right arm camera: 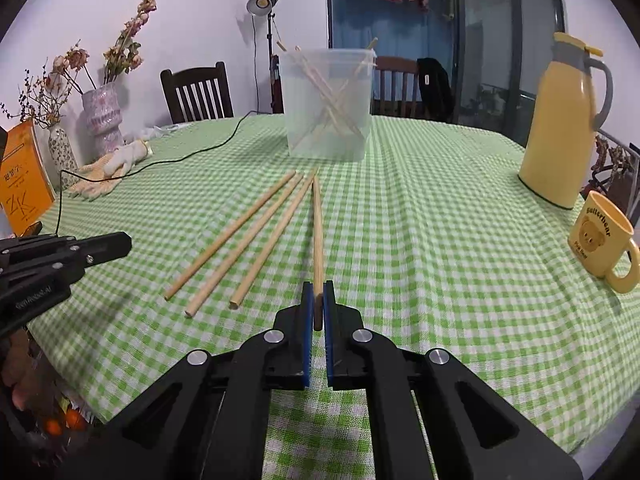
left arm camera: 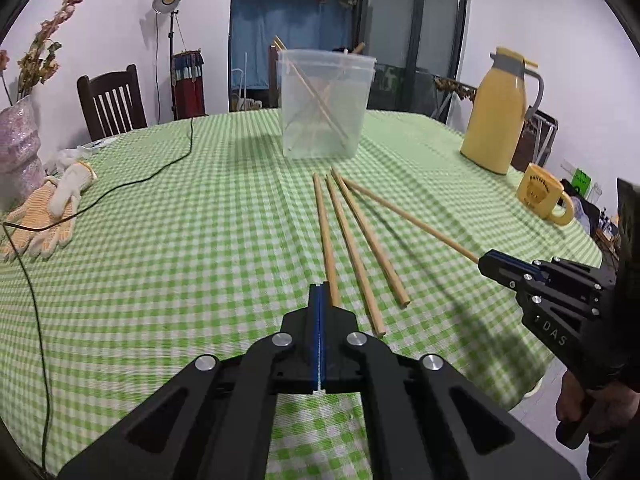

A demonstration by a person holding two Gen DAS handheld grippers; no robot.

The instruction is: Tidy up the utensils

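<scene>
Three wooden chopsticks (left arm camera: 352,248) lie loose on the green checked tablecloth, fanned toward a clear plastic tub (left arm camera: 324,104) that holds several more chopsticks. My right gripper (right arm camera: 318,300) is shut on the near end of a fourth chopstick (right arm camera: 317,224), whose far tip rests near the tub (right arm camera: 328,104). The loose three lie to its left (right arm camera: 236,240). In the left wrist view the right gripper (left arm camera: 484,262) grips that chopstick (left arm camera: 408,218) at the right. My left gripper (left arm camera: 320,292) is shut and empty, just left of the nearest loose chopstick. It shows at the left edge of the right wrist view (right arm camera: 120,244).
A yellow thermos jug (left arm camera: 496,112) and yellow mug (left arm camera: 540,196) stand at the right. Work gloves (left arm camera: 52,208), a black cable (left arm camera: 120,188) and flower vases (right arm camera: 104,120) are at the left, with an orange book (right arm camera: 22,176). Chairs stand behind the table.
</scene>
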